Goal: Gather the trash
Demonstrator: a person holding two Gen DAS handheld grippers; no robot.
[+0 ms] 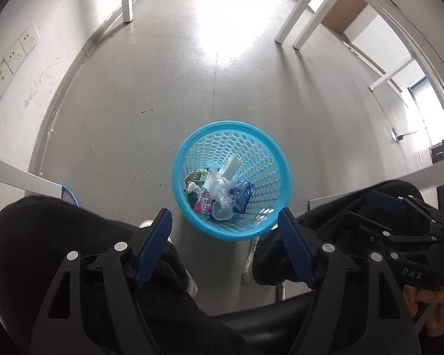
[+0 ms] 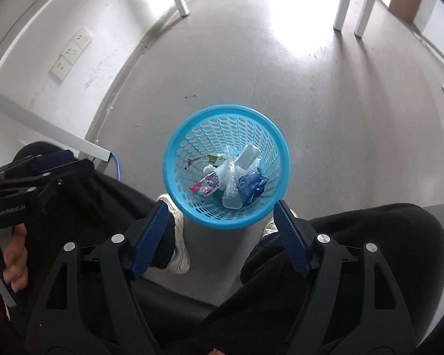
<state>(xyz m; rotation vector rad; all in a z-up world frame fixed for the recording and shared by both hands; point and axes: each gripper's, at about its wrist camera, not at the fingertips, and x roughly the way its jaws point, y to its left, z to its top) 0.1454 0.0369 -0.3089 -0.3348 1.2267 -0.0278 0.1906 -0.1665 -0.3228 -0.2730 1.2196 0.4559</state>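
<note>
- Step in hand, as judged: late in the collection, or between pieces. Trash is already seen inside the blue mesh wastebasket (image 1: 231,183); nothing is carried by either claw.
- Left claw (image 1: 225,222): spread wide, empty, held above the basket's near rim. Blue ribbed pads (image 1: 154,247) on black linkage arms with silver pivot pins.
- Right claw (image 2: 220,211): equally wide open, empty, also poised over the near rim. In the left wrist view it is seen off to the right, gripped by a hand (image 1: 435,307).
- Basket location: on the grey floor (image 1: 151,94), between the seated person's white shoes (image 2: 177,245), just ahead of the knees in black trousers (image 2: 83,204).
- Basket build: round, tapered, thin moulded plastic, walls perforated with oval holes, smooth solid rim. Likely light and easily tipped if knocked.
- Contents at the bottom: pink printed wrapper (image 2: 205,187), glossy; crumpled clear plastic film (image 2: 229,177); scrunched dark-blue packet (image 2: 253,188); pale rectangular block (image 2: 247,155) leaning on the wall; small clear plastic cup (image 2: 231,201); dark-green foil wrapper (image 1: 196,176).
- No loose trash is visible on the floor in either view.
- Next move, as judged: further trash must be located outside these views, so both claws would need to be lifted away and turned toward the table (image 1: 23,182) edge at the left or elsewhere. If nothing remains, the task can be counted near done.
- Floor: smooth, slightly glossy, strong glare from the window side.
</note>
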